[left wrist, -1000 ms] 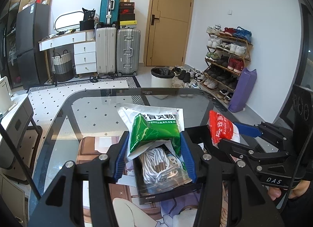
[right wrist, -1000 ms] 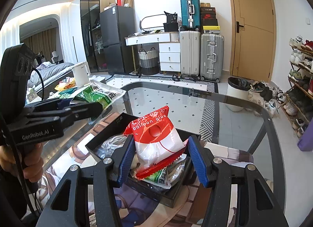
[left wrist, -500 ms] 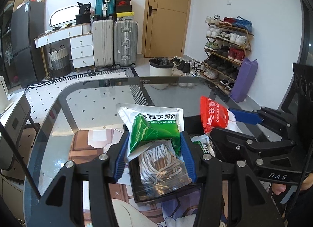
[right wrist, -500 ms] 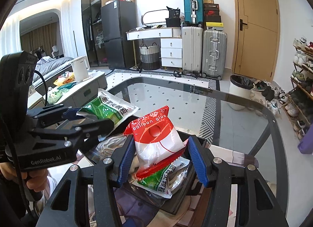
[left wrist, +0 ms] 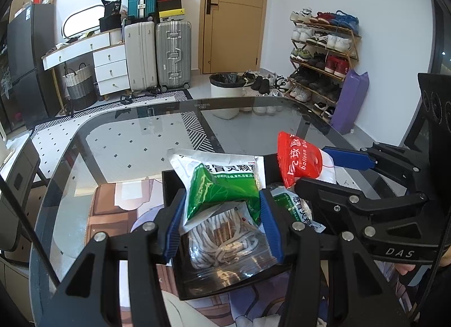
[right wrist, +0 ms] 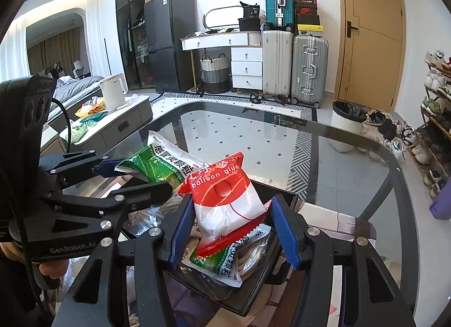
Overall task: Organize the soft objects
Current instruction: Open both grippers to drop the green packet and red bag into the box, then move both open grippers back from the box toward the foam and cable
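My left gripper point(left wrist: 222, 198) is shut on a green and white packet point(left wrist: 225, 186), held just above a black tray point(left wrist: 194, 289). Under it in the tray lies a clear bag of white cord point(left wrist: 225, 245), with a second green packet point(left wrist: 293, 208) beside it. In the right wrist view my right gripper point(right wrist: 231, 202) is shut on a red and white balloon glue packet point(right wrist: 225, 203) over the same tray point(right wrist: 283, 196). Below that packet sits the tray's green packet point(right wrist: 222, 260). The left gripper point(right wrist: 142, 175) and its green packet point(right wrist: 160, 162) are close on the left.
The tray stands on a printed mat point(left wrist: 112, 214) at the near end of a dark glass table point(left wrist: 141, 141). A hand point(right wrist: 50, 267) holds the left gripper's handle. Farther off are a bin point(left wrist: 225, 90), suitcases point(left wrist: 157, 53) and a shoe rack point(left wrist: 321, 53).
Both grippers have sunk a little and moved forward over the tray, each still holding its packet. The red packet now hangs closer to the green one.
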The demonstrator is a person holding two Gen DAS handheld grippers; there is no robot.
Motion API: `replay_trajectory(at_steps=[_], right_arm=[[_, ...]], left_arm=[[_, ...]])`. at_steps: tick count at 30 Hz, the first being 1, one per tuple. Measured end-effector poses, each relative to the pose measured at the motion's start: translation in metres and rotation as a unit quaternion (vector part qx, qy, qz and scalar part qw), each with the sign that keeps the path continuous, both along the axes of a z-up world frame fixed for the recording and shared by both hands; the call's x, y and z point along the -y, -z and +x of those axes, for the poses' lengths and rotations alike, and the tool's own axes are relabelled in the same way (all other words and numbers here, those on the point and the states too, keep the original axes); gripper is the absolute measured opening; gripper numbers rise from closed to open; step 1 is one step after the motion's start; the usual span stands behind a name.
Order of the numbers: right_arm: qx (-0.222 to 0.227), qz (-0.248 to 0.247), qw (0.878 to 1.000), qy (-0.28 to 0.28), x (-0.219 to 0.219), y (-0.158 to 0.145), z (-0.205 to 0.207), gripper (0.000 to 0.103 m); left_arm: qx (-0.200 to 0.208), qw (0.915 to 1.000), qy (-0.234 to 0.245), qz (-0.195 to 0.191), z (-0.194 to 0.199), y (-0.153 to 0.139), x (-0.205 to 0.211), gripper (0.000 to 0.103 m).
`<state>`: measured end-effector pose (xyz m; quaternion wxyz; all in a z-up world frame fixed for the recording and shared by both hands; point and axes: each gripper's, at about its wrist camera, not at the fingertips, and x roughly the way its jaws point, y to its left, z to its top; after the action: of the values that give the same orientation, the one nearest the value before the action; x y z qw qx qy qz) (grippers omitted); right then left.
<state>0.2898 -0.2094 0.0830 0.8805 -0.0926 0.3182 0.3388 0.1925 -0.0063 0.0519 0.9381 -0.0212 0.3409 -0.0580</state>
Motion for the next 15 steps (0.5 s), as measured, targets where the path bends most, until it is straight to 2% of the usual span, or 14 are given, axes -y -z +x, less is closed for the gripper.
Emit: replay_trajectory(at_steps=[7,12,15], right_arm=[[0.001,-0.006,1.000,-0.003,0.000,0.006,-0.001,0.056],[0.009,0.000,1.000,-0.002,0.010,0.003,-0.008,0.067],[0.015,0.011,1.000,0.000,0.017,-0.001,-0.015,0.079]], left_arm=[[-0.008,0.9999,0.005,0.012,-0.001,0.005,0.007,0.051],[-0.005,0.9998,0.005,0.021,-0.007,0.001,0.009,0.054],[0.004,0.9998,0.005,0.019,-0.013,-0.004,0.007,0.063]])
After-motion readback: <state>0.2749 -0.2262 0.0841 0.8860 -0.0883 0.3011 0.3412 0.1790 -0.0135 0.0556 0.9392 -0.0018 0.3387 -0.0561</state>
